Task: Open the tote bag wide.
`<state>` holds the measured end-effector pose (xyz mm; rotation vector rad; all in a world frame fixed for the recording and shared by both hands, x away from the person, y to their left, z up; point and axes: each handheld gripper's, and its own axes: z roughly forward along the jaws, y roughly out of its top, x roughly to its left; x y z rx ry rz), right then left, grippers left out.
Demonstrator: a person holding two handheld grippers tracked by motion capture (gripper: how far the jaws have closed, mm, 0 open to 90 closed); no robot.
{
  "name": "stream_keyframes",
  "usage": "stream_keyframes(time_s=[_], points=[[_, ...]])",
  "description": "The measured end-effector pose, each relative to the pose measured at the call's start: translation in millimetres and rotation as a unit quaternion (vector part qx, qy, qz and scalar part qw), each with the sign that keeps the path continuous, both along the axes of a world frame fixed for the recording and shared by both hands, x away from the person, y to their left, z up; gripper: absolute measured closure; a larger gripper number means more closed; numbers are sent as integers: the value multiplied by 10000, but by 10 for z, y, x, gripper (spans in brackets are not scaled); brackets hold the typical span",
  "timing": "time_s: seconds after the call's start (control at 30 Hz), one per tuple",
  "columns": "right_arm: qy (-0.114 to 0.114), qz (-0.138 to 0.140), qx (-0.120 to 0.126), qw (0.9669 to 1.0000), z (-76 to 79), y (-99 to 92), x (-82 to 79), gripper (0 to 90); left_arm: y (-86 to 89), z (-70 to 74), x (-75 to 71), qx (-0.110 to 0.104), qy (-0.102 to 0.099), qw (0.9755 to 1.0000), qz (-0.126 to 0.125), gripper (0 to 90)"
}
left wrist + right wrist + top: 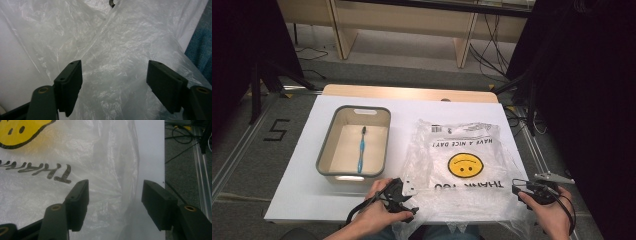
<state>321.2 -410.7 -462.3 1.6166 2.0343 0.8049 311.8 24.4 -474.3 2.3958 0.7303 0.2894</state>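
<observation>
Plastic bag [462, 165]: thin, crinkled, translucent, lying flat.

White table [307, 165], grey bin [326, 145] at left, clear plastic bag [462, 165] spread at right

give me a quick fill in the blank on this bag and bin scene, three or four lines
1. The toothbrush lying in the grey bin has a ____ handle.
2. The face printed on the plastic bag is coloured ____.
3. The left gripper is at the bag's near ____ corner in the high view.
4. Both the left gripper and the right gripper have their jaws ____.

Missing words: blue; yellow; left; open
</observation>
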Motion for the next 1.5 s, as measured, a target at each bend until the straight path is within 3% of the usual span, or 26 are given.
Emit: stream_keyframes(time_s=[0.37, 0.6, 0.83, 0.97, 1.13, 1.5], points=[[378, -12, -68, 9993, -75, -45, 20, 536, -6, -44, 118, -42, 252, 9994, 240, 503], [415, -131, -130, 9990, -67, -67, 20, 675, -26, -14, 168, 63, 362, 9991, 232, 672], [497, -17, -149, 9987, -56, -47, 14, 839, -79, 1, 207, 145, 440, 9985, 289, 796], [570, 33, -11, 9984, -51, -23, 13, 895, -96, 3, 221, 180, 407, 9985, 308, 892], [508, 25, 144, 9986, -30, -10, 7, 900, -97, 11, 229, 156, 321, 9987, 364, 895], [313, -104, 298, 9990, 37, -3, -15, 900, -76, 184, 345, 26, -110, 9986, 526, 895]])
